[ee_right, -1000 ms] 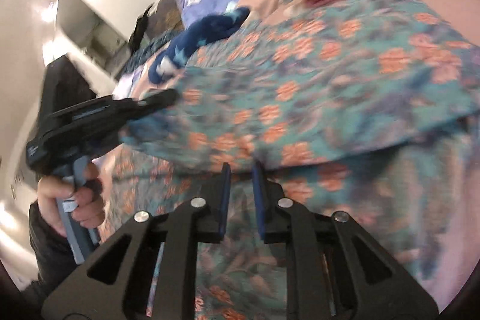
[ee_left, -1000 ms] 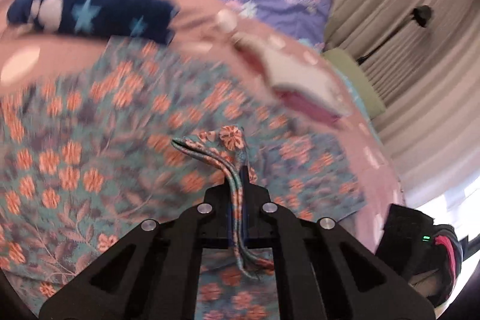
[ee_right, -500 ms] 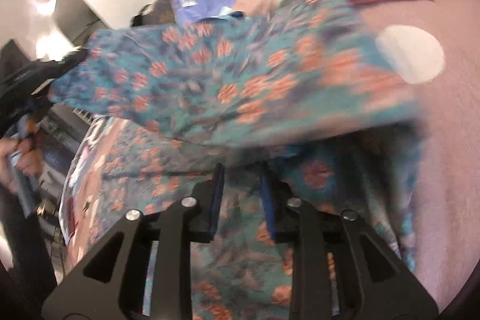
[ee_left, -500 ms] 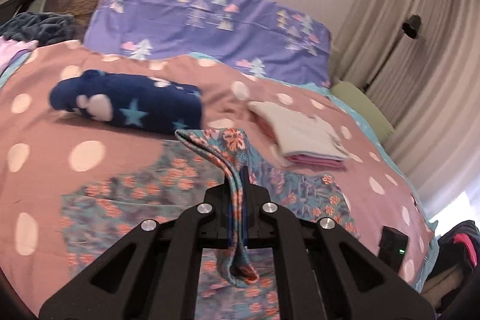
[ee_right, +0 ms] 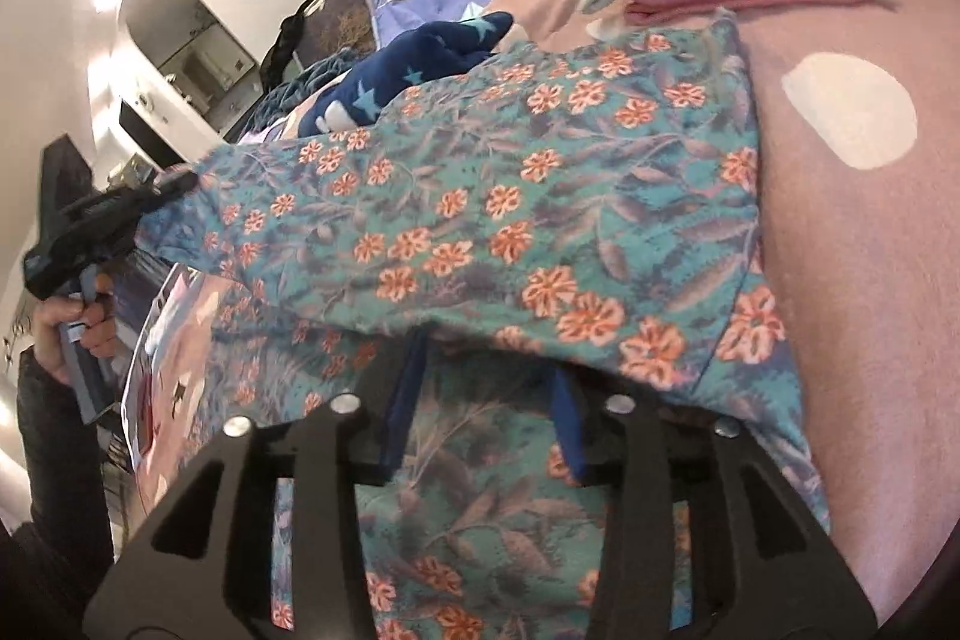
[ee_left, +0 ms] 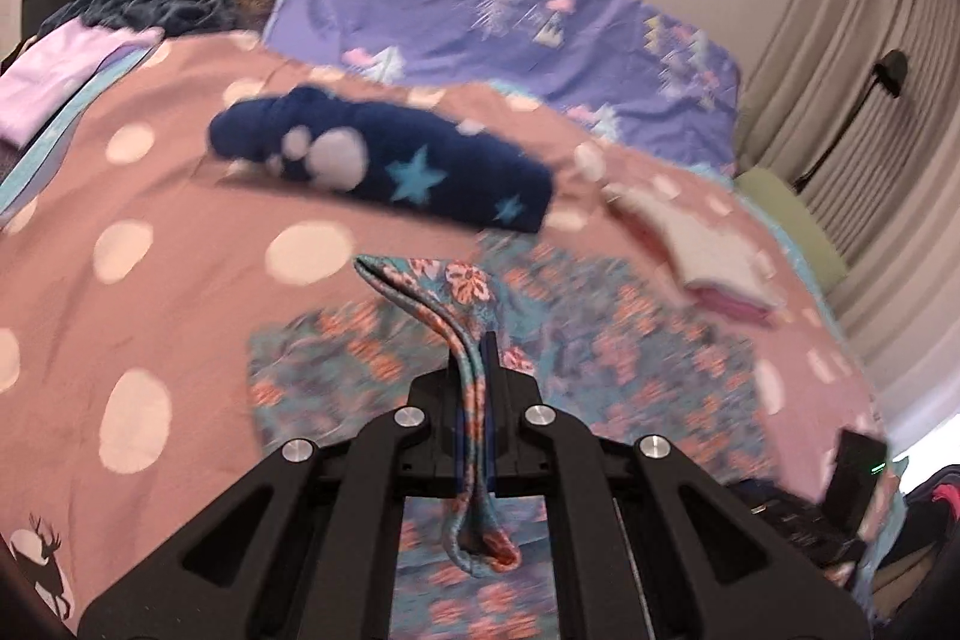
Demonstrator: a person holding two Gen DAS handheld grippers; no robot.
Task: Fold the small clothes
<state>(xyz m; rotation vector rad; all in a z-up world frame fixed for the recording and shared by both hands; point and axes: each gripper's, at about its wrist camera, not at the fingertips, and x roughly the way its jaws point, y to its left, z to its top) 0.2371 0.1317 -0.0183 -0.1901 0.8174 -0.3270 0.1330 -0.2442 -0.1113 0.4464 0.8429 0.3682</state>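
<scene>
On the pink spotted bedspread (ee_left: 180,196) lies the floral garment (ee_right: 540,232), half folded. Left gripper (ee_left: 474,370) pinches its corner; right gripper (ee_right: 486,382) is spread apart beneath the flap. Lay the pinched corner level with the far edge, then release.

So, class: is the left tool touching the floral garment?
Touching. The left wrist view shows the left tool shut on a folded edge of the floral garment, cloth pinched between its fingers.

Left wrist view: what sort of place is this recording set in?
Most likely a bedroom: the work surface is a bed with a pink dotted bedspread, a purple pillow at its head, and curtains alongside.
</scene>
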